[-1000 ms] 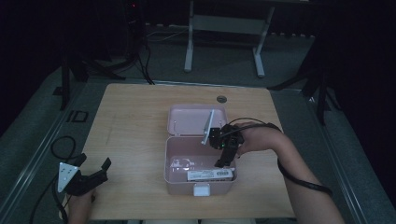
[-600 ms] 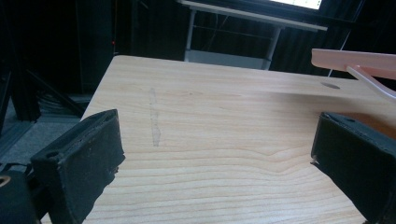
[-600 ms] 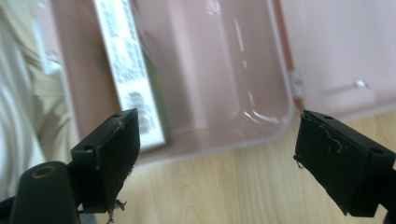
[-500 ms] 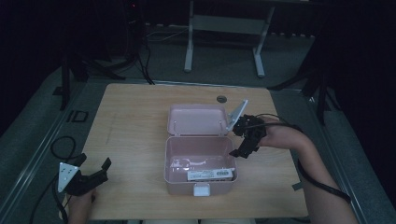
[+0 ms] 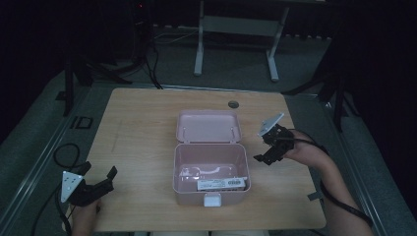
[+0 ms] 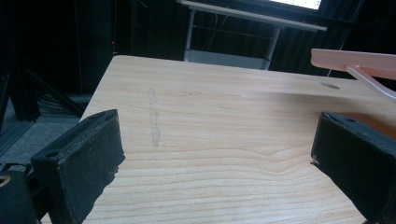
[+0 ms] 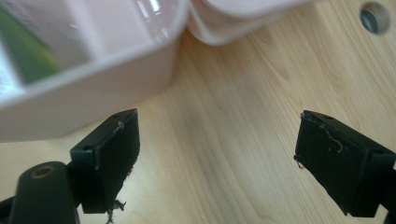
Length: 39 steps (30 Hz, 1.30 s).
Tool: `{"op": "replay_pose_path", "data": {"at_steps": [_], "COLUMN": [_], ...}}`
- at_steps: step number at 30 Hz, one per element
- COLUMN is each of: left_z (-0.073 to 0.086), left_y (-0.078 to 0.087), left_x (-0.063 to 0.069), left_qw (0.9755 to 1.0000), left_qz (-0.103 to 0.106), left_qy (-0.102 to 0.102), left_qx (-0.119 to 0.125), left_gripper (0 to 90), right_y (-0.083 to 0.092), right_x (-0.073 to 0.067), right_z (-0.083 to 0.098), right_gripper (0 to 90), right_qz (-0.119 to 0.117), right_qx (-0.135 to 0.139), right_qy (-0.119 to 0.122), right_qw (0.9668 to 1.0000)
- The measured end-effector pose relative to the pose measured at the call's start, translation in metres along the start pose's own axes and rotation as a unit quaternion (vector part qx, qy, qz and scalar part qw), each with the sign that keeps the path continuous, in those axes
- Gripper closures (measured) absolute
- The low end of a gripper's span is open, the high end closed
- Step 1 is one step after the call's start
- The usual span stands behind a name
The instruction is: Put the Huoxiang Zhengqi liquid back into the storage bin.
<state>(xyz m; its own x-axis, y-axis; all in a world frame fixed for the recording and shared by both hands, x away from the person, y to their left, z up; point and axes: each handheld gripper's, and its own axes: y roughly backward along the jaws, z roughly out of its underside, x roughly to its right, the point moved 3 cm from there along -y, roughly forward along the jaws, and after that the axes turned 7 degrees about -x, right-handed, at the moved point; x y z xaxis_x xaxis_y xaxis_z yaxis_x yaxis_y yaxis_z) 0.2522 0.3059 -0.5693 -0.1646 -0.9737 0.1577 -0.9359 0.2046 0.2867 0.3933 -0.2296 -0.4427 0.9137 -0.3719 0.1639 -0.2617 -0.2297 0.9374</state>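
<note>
High view is looking down and forward over the whole table point(image 5: 147, 118). Both gripper views are sitting low and close over it, each catching the pink box point(image 5: 211, 162) too.

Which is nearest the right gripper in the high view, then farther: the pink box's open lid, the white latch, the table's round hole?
1. Open lid, just to its left.
2. Round hole, up-left, toward the table's far edge.
3. White latch, down-left at the box's front.

A dim room: grey floor point(image 5: 44, 132), dark walls, a metal-legged bench point(image 5: 236, 24) beyond the table.
</note>
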Motion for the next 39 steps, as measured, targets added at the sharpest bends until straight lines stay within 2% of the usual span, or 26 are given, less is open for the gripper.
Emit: {"op": "replay_pose_path", "data": {"at_steps": [5,8,10,11,13,18,21,24,26,27,29,31,32,34,35,39], "left_z": [0.0,0.0,0.0,0.0,0.0,0.0,0.0,0.0,0.0,0.0,0.0,0.0,0.0,0.0,0.0,0.0], "left_y": [0.0,0.0,0.0,0.0,0.0,0.0,0.0,0.0,0.0,0.0,0.0,0.0,0.0,0.0,0.0,0.0], "left_x": [0.0,0.0,0.0,0.0,0.0,0.0,0.0,0.0,0.0,0.0,0.0,0.0,0.0,0.0,0.0,0.001], "left_qw": [1.0,1.0,1.0,1.0,1.0,1.0,1.0,1.0,1.0,1.0,1.0,1.0,1.0,1.0,1.0,1.0], "left_qz": [0.0,0.0,0.0,0.0,0.0,0.0,0.0,0.0,0.0,0.0,0.0,0.0,0.0,-0.001,-0.001,-0.001], "left_qy": [0.0,0.0,0.0,0.0,0.0,0.0,0.0,-0.001,0.0,0.0,0.0,0.0,0.0,0.0,0.0,-0.001], "left_qx": [0.0,0.0,0.0,0.0,0.0,0.0,0.0,0.0,0.0,0.0,0.0,0.0,0.0,0.0,0.0,-0.001], "left_gripper": [2.2,2.2,2.2,2.2,2.2,2.2,2.2,2.2,2.2,2.2,2.2,2.2,2.2,2.2,2.2,2.2], "right_y": [-0.023,-0.036,-0.039,-0.047,-0.053,-0.068,-0.073,-0.075,-0.075,-0.076,-0.078,-0.08,-0.08,-0.08,-0.08,-0.078], "right_x": [0.007,0.009,0.009,0.009,0.01,0.01,0.01,0.011,0.01,0.01,0.009,0.007,0.007,0.007,0.007,0.01], "right_z": [0.022,0.034,0.037,0.045,0.052,0.068,0.078,0.088,0.094,0.097,0.103,0.107,0.109,0.114,0.116,0.122], "right_gripper": [13.5,13.3,13.2,13.1,13.1,12.7,12.5,12.6,12.6,12.6,12.6,12.5,12.5,12.5,12.5,12.4], "right_qz": [0.021,0.034,0.041,0.054,0.07,0.095,0.114,0.129,0.136,0.131,0.135,0.138,0.149,0.152,0.159,0.161], "right_qx": [0.018,0.035,0.043,0.064,0.083,0.108,0.129,0.156,0.177,0.184,0.192,0.192,0.194,0.202,0.205,0.22], "right_qy": [-0.034,-0.059,-0.065,-0.089,-0.107,-0.144,-0.165,-0.196,-0.219,-0.229,-0.242,-0.25,-0.255,-0.268,-0.275,-0.307], "right_qw": [0.999,0.9971,0.9961,0.9925,0.9883,0.9791,0.9712,0.9593,0.9497,0.9469,0.9413,0.9389,0.9356,0.9298,0.9257,0.9119]}}
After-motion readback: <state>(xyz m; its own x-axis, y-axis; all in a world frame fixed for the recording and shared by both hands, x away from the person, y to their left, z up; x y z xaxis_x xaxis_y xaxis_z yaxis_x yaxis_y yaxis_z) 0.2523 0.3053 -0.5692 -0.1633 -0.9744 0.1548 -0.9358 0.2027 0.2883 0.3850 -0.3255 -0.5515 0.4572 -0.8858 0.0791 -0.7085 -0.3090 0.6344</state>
